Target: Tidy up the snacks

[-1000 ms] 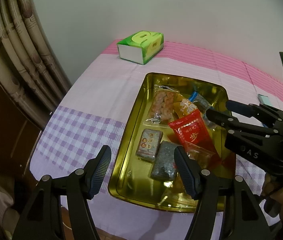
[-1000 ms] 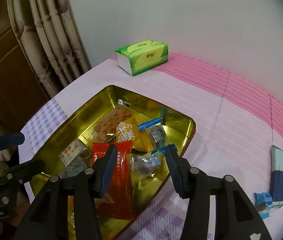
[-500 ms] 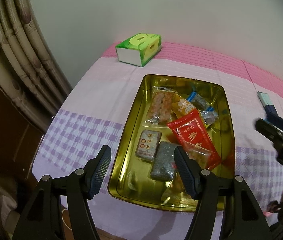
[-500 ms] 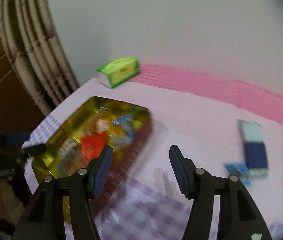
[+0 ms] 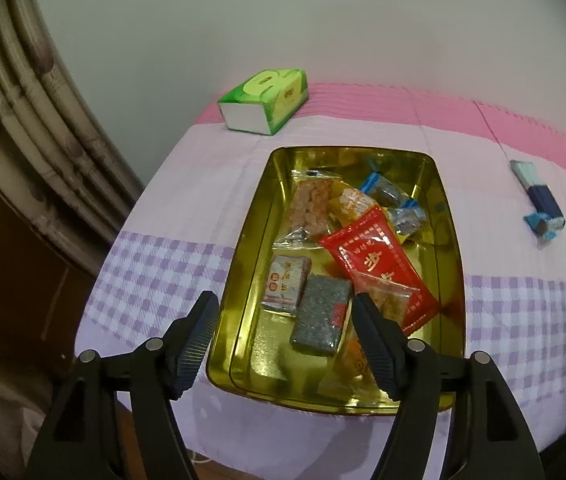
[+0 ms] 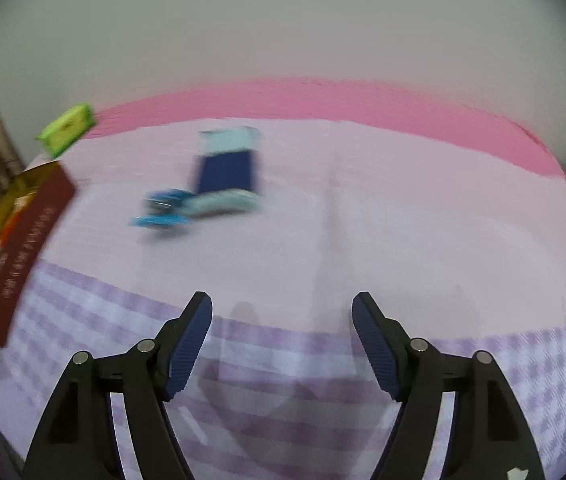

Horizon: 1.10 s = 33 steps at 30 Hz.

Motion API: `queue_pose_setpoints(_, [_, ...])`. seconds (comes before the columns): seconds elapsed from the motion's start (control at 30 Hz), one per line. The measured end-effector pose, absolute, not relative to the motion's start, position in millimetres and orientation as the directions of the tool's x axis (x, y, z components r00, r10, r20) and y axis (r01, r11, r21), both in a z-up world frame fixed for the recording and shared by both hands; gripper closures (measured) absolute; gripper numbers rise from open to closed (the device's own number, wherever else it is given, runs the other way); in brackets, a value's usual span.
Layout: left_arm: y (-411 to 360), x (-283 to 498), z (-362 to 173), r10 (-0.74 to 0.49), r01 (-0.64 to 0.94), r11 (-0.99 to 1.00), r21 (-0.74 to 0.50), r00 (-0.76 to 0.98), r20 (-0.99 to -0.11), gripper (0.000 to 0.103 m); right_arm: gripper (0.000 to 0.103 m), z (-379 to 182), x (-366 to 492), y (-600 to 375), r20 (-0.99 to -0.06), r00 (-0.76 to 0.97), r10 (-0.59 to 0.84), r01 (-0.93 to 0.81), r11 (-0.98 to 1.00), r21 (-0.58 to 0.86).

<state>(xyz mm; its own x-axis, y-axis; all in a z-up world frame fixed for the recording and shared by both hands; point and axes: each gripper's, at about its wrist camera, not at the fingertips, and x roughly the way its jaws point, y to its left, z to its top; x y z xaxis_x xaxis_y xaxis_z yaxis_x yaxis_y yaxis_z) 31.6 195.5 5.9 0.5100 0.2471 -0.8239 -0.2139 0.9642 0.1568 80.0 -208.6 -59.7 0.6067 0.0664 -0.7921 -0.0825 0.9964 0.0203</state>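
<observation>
A gold tin tray [image 5: 243, 264] on the checked tablecloth holds several wrapped snacks, among them a red packet [image 5: 379, 264] and a grey bar [image 5: 321, 316]. My left gripper [image 5: 285, 312] hovers above the tray's near end, its jaws opening with nothing between them. Out on the cloth to the right lie a dark blue and pale teal packet [image 5: 537, 188] and a small blue wrapped candy [image 5: 543, 226]. In the blurred right wrist view the same packet [image 6: 227, 168] and candy [image 6: 163, 208] lie ahead and left of my right gripper [image 6: 283, 316], whose jaws are opening and empty.
A green tissue box [image 5: 265, 100] stands at the table's far left corner, also visible as the tissue box [image 6: 67, 128] in the right wrist view. A curtain [image 5: 35, 128] hangs left of the table. The tray's red-brown outer wall [image 6: 23, 248] shows at the left edge.
My right gripper swung from over the tray to the right, out of the left view, and its jaws widened. The packets on the cloth now lie ahead of it. My left gripper shifted slightly.
</observation>
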Motion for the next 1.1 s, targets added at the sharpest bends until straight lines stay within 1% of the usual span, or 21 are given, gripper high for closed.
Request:
queue_pose_setpoints(0.2, [174.0, 28.5, 8.2, 0.286, -0.171, 0.958, 0.229, 0.533, -0.796, 0.032, 0.026, -72.5, 74.3, -260.4, -0.8, 0.6, 0.014, 0.02, 0.999, 0.032])
queue_pose_setpoints(0.27, [165.5, 27.6, 9.5, 0.296, -0.152, 0.955, 0.254, 0.543, -0.786, 0.03, 0.019, -73.1, 73.9, -268.2, -0.799, 0.601, -0.006, 0.039, 0.999, 0.022])
queue_pose_setpoints(0.43, [146.1, 28.4, 12.2, 0.281, -0.098, 0.957, 0.273, 0.552, -0.785, 0.028, 0.013, -75.7, 71.9, -280.7, -0.796, 0.604, -0.025, 0.052, 0.999, 0.008])
queue_pose_setpoints(0.53, [127.2, 30.0, 14.7, 0.251, -0.034, 0.959, 0.282, 0.566, -0.785, 0.028, 0.009, -75.5, 70.9, -285.3, -0.79, 0.613, -0.005, 0.051, 0.998, 0.033])
queue_pose_setpoints(0.63, [100.1, 35.4, 18.6, 0.164, 0.077, 0.965, 0.25, 0.564, -0.809, 0.028, 0.004, -75.4, 71.0, -287.0, -0.787, 0.616, 0.029, 0.038, 0.997, 0.066])
queue_pose_setpoints(0.7, [84.2, 42.3, 21.4, 0.094, 0.142, 0.969, 0.203, 0.551, -0.829, 0.028, 0.002, -76.2, 73.7, -284.6, -0.788, 0.614, 0.04, 0.029, 0.997, 0.072])
queue_pose_setpoints(0.8, [56.3, 60.4, 25.5, -0.043, 0.239, 0.967, 0.09, 0.499, -0.866, 0.028, 0.001, -75.3, 70.9, -286.1, -0.786, 0.616, 0.05, 0.021, 0.997, 0.08])
queue_pose_setpoints(0.9, [27.5, 85.9, 26.8, -0.177, 0.328, 0.944, -0.024, 0.445, -0.878, 0.028, 0.001, -74.0, 67.5, -289.6, -0.776, 0.627, 0.071, 0.02, 0.994, 0.107])
queue_pose_setpoints(1.0, [-2.0, 110.2, 18.7, -0.236, 0.417, 0.907, -0.063, 0.377, -0.896, 0.028, 0.001, -73.3, 66.0, -290.2, -0.768, 0.633, 0.096, 0.005, 0.992, 0.128])
queue_pose_setpoints(1.1, [-17.8, 142.0, 5.5, -0.249, 0.4, 0.91, -0.109, 0.315, -0.916, 0.028, 0.001, -72.8, 64.6, -288.4, -0.763, 0.635, 0.122, -0.02, 0.99, 0.141])
